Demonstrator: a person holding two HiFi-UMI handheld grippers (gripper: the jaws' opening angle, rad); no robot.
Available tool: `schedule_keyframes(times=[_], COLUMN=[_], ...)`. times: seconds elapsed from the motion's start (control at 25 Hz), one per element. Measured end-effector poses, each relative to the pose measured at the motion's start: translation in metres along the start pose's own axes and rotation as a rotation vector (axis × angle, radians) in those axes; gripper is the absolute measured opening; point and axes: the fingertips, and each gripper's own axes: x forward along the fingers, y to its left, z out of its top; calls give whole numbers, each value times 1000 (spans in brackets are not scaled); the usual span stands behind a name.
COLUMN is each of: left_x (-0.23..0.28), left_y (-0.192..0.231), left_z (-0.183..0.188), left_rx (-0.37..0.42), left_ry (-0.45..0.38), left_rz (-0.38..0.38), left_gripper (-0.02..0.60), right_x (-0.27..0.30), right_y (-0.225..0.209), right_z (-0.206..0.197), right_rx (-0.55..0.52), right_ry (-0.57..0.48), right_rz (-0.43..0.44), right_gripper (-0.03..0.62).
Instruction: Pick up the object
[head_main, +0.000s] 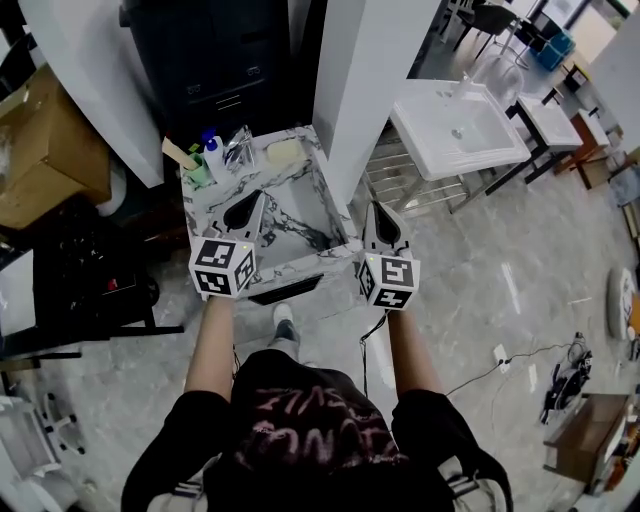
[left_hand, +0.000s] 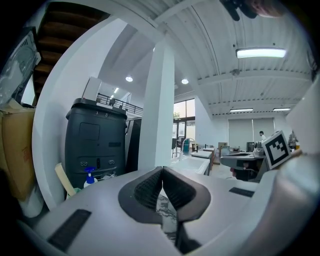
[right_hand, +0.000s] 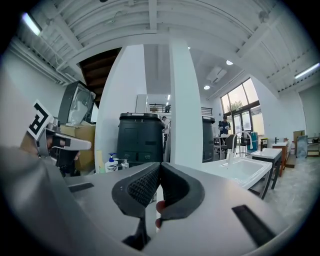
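Head view: the left hand-held gripper (head_main: 248, 208) and right hand-held gripper (head_main: 383, 222) hang over the near rim of a marble-patterned basin (head_main: 300, 135), noses pointing away from the person. Likely objects sit on its back ledge, ahead and to the left: an upright spray bottle (head_main: 212, 152) and a pale yellow block (head_main: 285, 152). Cannot tell which is meant. The left one looks nearer to both.

Left gripper view: jaws together, nothing clamped. The spray bottle (left_hand: 89, 176) stands low and left of the tips (left_hand: 161, 170).

Right gripper view: jaws together at the tips (right_hand: 160, 166), empty. The bottle (right_hand: 111, 162) sits further left, beside the faucet (right_hand: 122, 162), so this side has the longer, crossing reach.
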Motion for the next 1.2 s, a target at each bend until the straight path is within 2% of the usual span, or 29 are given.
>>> schedule_keyframes(times=[0.36,0.6,0.92,1.2], left_x=[63,89,104,117], left_y=[57,82,87,89], left_z=[6,14,14,12], left_rx=[-27,-41,-37,-37], left_ry=[11,-2,6,15], left_rz=[-19,-43,-65,-31], left_gripper=[16,15,15,16], right_x=[86,123,143,159], right_y=[1,6,8,-2], right_z=[13,25,27,26], right_rx=[-3,-1,-1,23], right_ry=[15,7,10,-5], right_rz=[-6,-16,-15,8], right_gripper=[15,15,15,15])
